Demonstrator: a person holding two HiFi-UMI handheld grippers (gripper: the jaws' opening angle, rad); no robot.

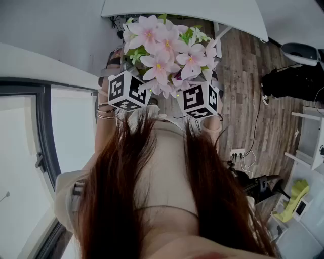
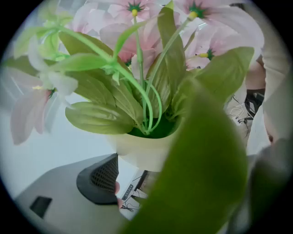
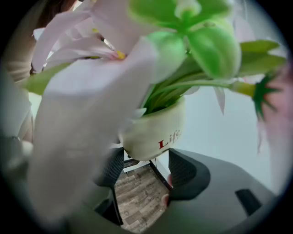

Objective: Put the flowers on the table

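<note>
Your long reddish-brown hair point(image 1: 116, 192) hung nearest the head camera, and just beyond it sat the two black-and-white marker cubes point(image 1: 128, 91) of your grippers. Between and above those cubes rose the bunch of pink artificial flowers point(image 1: 162, 50) with pale green leaves. They were planted in a small cream ceramic pot point(image 3: 155, 130) with red lettering on its side.

You had the right gripper point(image 3: 146, 155) spread wide. The pot's narrow base sat wedged between the tips of its fingers point(image 3: 185, 173), touching the meshed black pad on either side, so those fingers were clamped on the pot. Beneath them, through the gap, showed wooden plank floor point(image 3: 137, 192), so the pot was up in the air.

Your left gripper point(image 2: 146, 161) came at the pot from the opposite side. One of its fingers point(image 2: 103, 176) was in sight, its meshed pad against the pot's lower wall. A big blurred green leaf point(image 2: 206, 178) hung right in front of the other finger and covered it, so whether that pair pressed on the pot could not be told.

Past the fingers and the blooms lay the white counter point(image 1: 202, 12), its curved edge just beyond the topmost flowers. The pot was not on it.
</note>
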